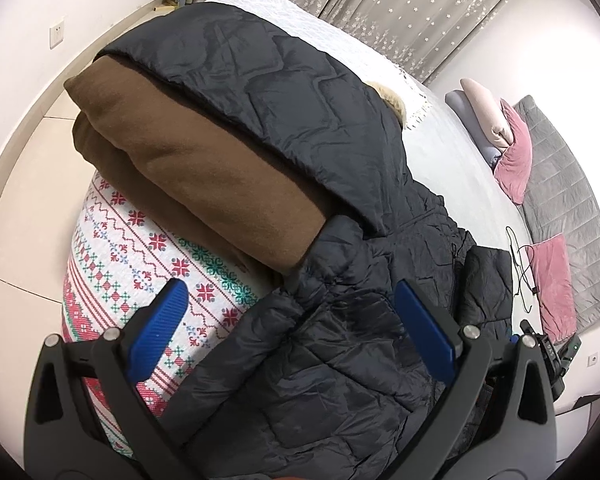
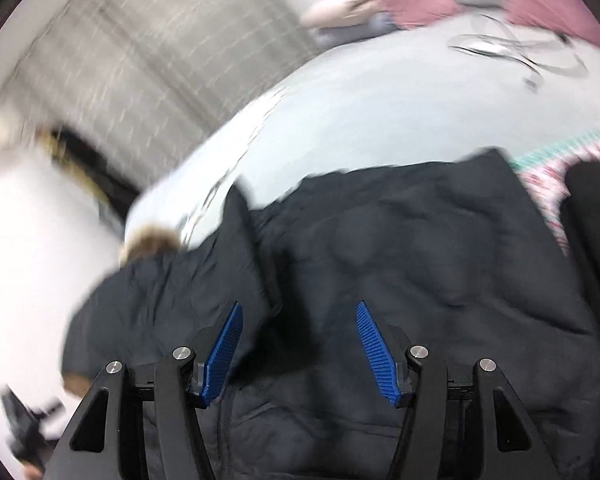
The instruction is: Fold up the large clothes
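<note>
A dark navy quilted jacket (image 1: pixel 300 128) lies spread over the bed, with a tan fur trim (image 1: pixel 388 98) showing at its far edge. It drapes over a folded brown cloth (image 1: pixel 188 168). My left gripper (image 1: pixel 290 292) hovers open just above the jacket's near part, its blue pads (image 1: pixel 160 332) wide apart and nothing pinched. The right wrist view is blurred. There my right gripper (image 2: pixel 300 307) stands open over the jacket (image 2: pixel 420 260), with no fabric between the pads (image 2: pixel 376 352). The fur trim (image 2: pixel 152 242) sits at the left.
A patterned red, green and white quilt (image 1: pixel 148 264) covers the near end of the bed; a pale sheet (image 1: pixel 452 160) covers the rest. Pink pillows (image 1: pixel 514 160) and a grey blanket (image 1: pixel 572 208) lie on the far right beside a black cable (image 1: pixel 520 256). Curtains (image 1: pixel 400 4) hang behind.
</note>
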Demonstrator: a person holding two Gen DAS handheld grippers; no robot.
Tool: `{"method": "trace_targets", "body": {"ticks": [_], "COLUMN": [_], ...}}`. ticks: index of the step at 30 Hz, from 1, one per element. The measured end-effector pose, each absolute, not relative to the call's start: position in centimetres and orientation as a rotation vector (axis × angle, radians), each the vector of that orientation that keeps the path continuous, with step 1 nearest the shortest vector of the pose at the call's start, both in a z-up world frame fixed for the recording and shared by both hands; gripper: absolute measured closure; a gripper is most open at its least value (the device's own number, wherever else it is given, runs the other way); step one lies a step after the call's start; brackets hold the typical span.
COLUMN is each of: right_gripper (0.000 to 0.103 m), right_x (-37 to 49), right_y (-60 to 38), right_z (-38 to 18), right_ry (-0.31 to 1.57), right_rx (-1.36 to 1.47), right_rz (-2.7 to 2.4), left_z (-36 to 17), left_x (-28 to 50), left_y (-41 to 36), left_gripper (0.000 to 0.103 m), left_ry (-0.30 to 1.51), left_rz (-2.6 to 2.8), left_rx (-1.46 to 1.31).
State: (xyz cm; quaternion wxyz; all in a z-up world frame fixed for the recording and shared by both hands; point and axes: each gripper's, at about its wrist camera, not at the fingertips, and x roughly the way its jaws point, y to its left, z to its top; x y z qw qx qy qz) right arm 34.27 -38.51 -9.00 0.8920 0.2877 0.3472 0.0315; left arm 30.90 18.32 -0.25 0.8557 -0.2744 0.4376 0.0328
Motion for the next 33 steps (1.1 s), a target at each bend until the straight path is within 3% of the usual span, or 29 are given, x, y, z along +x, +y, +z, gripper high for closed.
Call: {"method": "trace_targets", "body": {"ticks": [4, 10, 15, 18, 22, 26, 30, 33], "right_gripper": [0.043, 0.043, 0.043, 0.043, 0.043, 0.039, 0.033, 0.030], "right_x": [35.8, 40.5, 41.9, 40.9, 39.8, 38.2, 37.0, 35.9], "right_y": [-36.7, -26.6, -16.9, -15.8, -20.5, -31.0, -40.7, -42.1], "right_z": [-10.3, -11.3, -13.2, -12.8, -11.1, -9.6, -15.6, -16.0], "right_ry": [0.781, 0.856, 0.983, 0.969, 0.929, 0.879, 1.040, 0.994], "right_rx": [0.589, 0.495, 0.202, 0.053, 0.026, 0.190, 0.236, 0.308], "right_rz": [0.076, 0.161, 0.258, 0.264, 0.164, -0.056, -0.398, -0.348], "left_z": [-0.2, -0.1, -0.6, -0.5, -0.2, -0.3, -0.4, -0.5], "left_x": [31.1, 31.0, 31.1, 31.0, 30.9, 31.0, 31.1, 31.2], "left_y": [17.5, 17.6, 18.7, 18.9, 18.7, 18.6, 18.4, 18.2], "left_gripper": [0.001, 0.001, 0.001, 0.001, 0.001, 0.001, 0.001, 0.001], "left_ry": [0.916, 0.908, 0.925, 0.917, 0.914, 0.916, 0.919, 0.915], "left_rz": [0.060, 0.064, 0.077, 0.072, 0.062, 0.066, 0.060, 0.060], "left_rx": [-0.558, -0.535, -0.573, -0.589, -0.581, -0.589, -0.592, -0.577]}}
